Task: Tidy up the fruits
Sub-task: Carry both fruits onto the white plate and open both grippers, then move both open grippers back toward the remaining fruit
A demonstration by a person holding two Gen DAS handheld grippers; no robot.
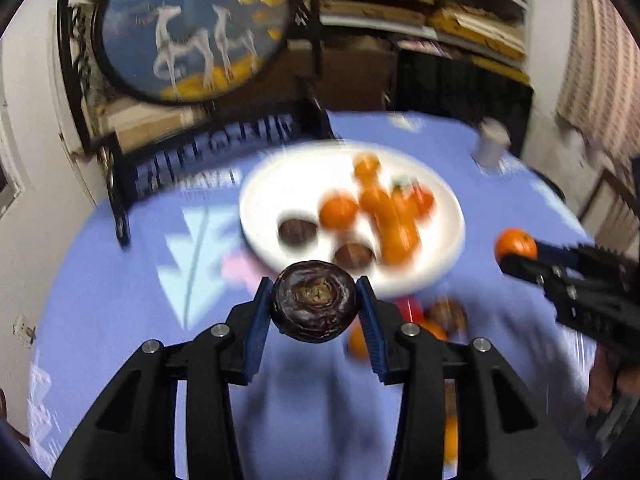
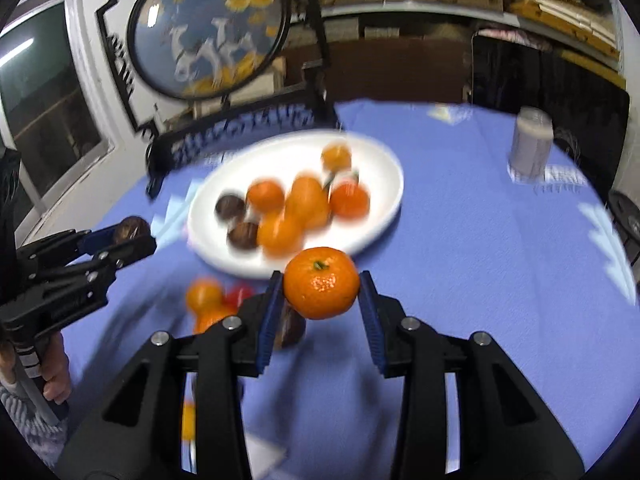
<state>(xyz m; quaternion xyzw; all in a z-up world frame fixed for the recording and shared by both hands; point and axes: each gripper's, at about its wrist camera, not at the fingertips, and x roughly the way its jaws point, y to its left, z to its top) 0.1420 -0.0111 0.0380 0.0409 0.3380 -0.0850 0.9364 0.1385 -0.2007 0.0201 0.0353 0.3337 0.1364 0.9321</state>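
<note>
My left gripper [image 1: 315,306] is shut on a dark purple round fruit [image 1: 314,307] and holds it above the blue tablecloth, just short of the white plate [image 1: 280,176]. My right gripper [image 2: 321,294] is shut on a tangerine [image 2: 321,283], held in the air before the plate [image 2: 376,168]. The plate holds several tangerines [image 2: 308,200] and two dark fruits [image 2: 230,207]. In the left wrist view the right gripper [image 1: 516,254] with its tangerine [image 1: 515,243] shows at the right. In the right wrist view the left gripper [image 2: 134,236] shows at the left.
Loose fruits lie on the cloth under the grippers: orange ones [image 2: 205,296], a red one [image 2: 239,295] and a dark one [image 1: 446,316]. A grey cup [image 2: 530,146] stands at the far right. A black framed round screen [image 2: 208,28] stands behind the plate.
</note>
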